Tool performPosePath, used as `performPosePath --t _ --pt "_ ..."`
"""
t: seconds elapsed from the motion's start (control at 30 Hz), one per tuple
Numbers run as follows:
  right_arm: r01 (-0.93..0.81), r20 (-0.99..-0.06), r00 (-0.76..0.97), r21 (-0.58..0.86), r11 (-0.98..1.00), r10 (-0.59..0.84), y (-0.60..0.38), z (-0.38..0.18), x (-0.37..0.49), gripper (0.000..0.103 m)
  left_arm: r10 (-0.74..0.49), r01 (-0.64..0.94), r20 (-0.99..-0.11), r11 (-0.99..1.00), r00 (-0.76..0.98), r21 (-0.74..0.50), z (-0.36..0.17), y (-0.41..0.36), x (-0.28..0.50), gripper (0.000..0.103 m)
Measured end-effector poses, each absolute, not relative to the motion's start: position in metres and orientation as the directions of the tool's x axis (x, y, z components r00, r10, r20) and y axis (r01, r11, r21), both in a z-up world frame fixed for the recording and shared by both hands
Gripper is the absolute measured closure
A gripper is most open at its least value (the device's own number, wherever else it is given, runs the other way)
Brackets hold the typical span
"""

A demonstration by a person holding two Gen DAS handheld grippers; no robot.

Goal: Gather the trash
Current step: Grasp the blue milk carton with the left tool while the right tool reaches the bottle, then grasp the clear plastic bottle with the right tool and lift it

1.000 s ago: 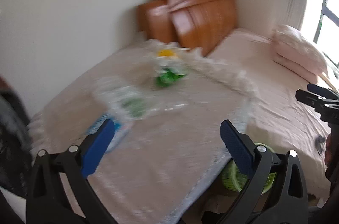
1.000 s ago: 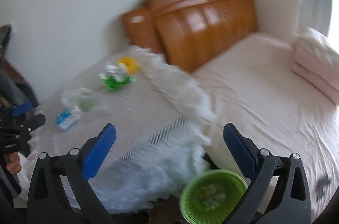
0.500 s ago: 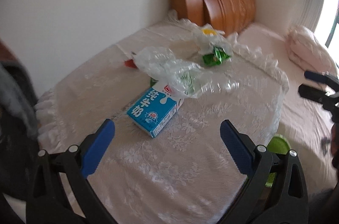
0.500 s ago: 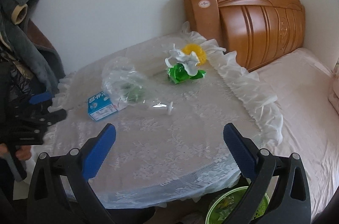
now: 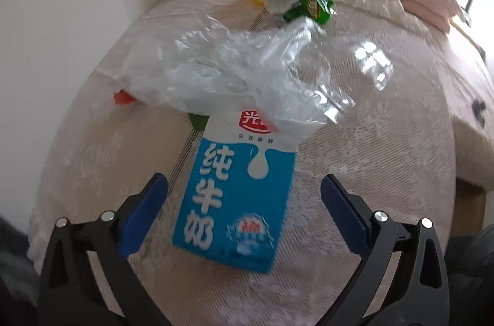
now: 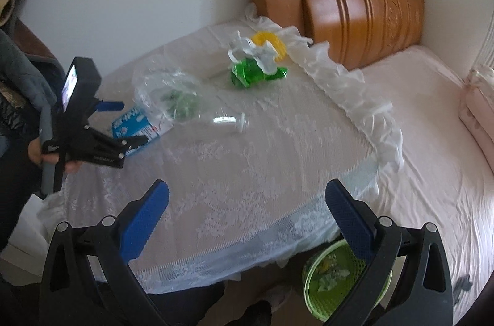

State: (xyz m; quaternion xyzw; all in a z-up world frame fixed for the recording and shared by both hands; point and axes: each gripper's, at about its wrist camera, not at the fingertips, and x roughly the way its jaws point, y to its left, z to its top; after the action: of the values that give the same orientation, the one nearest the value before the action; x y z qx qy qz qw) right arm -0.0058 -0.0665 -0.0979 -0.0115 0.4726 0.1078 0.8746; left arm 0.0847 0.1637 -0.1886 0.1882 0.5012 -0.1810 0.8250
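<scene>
With left tongs (image 5: 244,196) spread wide, straddled the light, crushable milk carton (image 5: 234,196) near the tabletop (image 5: 386,171) edge. Best pinched across its stiff long sides. Right tongs (image 6: 247,202) likewise splayed, empty.

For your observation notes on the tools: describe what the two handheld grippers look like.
Both match: black angular frames, silver pivot bolts, blue pads inside the jaws. The left gripper, seen whole from the right wrist camera, has a grey handle and a boxy black top with a lit screen. The right gripper shows the same frame.

Left wrist close above milk carton (image 5: 237,196); right wrist farther, same table (image 6: 247,171).
</scene>
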Motion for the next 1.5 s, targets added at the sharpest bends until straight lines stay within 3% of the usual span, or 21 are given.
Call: performPosePath --t 0.07,0.33,0.53,0.77,0.9,1.03,1.1,1.17,1.2,1.5 --pt "-0.187 -0.837 0.521 0.08 0.979 0.168 -0.065 -0.101 -0.009 0.002 -0.116 0.507 -0.901 0.853 0.418 0.125 -0.194 0.164 0.088 0.034" --pt "-0.246 -0.856 0.482 0.075 0.966 0.19 -0.052 -0.115 0.002 0.002 -0.166 0.434 -0.893 0.9 0.419 0.036 -0.191 0.175 0.076 0.034" --pt "-0.493 -0.878 0.431 -0.039 0.869 0.206 -0.024 -0.13 0.038 0.002 -0.136 0.275 -0.884 0.961 0.447 -0.009 -0.189 0.189 0.036 0.034" --pt "-0.809 -0.906 0.376 -0.219 0.546 0.193 0.019 -0.158 0.081 0.002 -0.095 0.052 -0.885 0.995 0.456 -0.08 -0.186 0.199 -0.022 0.034" --pt "-0.877 -0.913 0.381 -0.305 0.371 0.15 0.042 -0.183 0.103 0.002 -0.064 -0.058 -0.892 0.993 0.448 -0.101 -0.185 0.198 -0.041 0.034" --pt "-0.911 -0.922 0.35 -0.294 0.289 0.163 0.056 -0.201 0.121 0.003 -0.038 -0.167 -0.894 0.978 0.446 -0.124 -0.183 0.193 -0.059 0.034" --pt "-0.926 -0.929 0.327 -0.279 0.254 0.172 0.059 -0.206 0.125 0.011 -0.011 -0.194 -0.897 0.975 0.441 -0.108 -0.183 0.188 -0.064 0.034" --pt "-0.938 -0.942 0.292 -0.247 0.243 0.168 0.061 -0.208 0.131 0.032 0.011 -0.217 -0.899 0.972 0.437 -0.093 -0.183 0.188 -0.069 0.034" --pt "-0.941 -0.946 0.276 -0.23 0.247 0.168 0.06 -0.209 0.134 0.036 0.019 -0.234 -0.901 0.968 0.434 -0.093 -0.183 0.188 -0.071 0.034" --pt "-0.904 -0.934 0.199 -0.058 0.424 0.298 0.031 -0.188 0.141 0.038 0.026 -0.245 -0.891 0.965 0.453 -0.097 -0.17 0.187 -0.064 0.034"
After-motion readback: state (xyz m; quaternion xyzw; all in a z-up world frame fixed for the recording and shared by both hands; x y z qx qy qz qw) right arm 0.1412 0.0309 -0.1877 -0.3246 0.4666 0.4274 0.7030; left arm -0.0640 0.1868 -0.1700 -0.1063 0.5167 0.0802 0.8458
